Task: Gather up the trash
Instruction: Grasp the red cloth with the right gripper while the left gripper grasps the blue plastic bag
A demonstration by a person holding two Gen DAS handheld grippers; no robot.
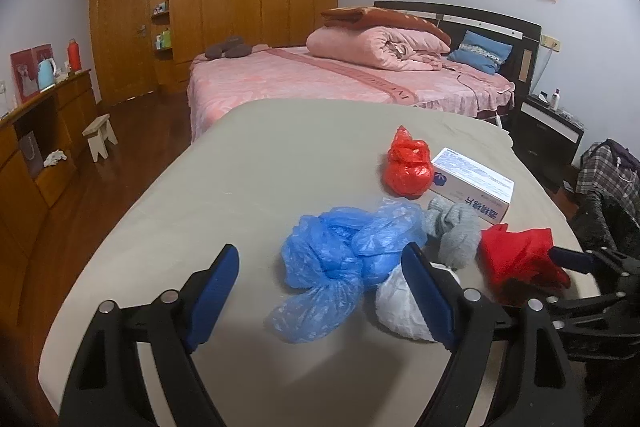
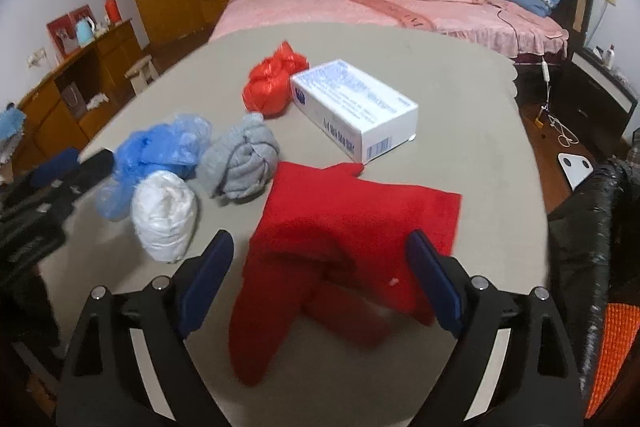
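Note:
On the beige-covered table [image 1: 240, 163] lie a crumpled blue plastic bag [image 1: 340, 259], a white plastic bag [image 1: 400, 307], a grey cloth ball [image 1: 456, 227], an orange-red plastic bag [image 1: 408, 167] and a white box [image 1: 472, 183]. My left gripper [image 1: 320, 253] is open just in front of the blue and white bags, with nothing between its pads. A red cloth [image 2: 344, 227] lies crumpled at the near right. My right gripper [image 2: 320, 239] is open, its fingers on either side of the cloth's near part.
A pink bed [image 1: 328, 79] stands behind the table. A black plastic bag [image 2: 592, 227] sits off the table's right edge. Wooden cabinets [image 1: 44, 131] and a small stool [image 1: 100, 135] line the left side. A dark nightstand [image 1: 548, 131] is at the far right.

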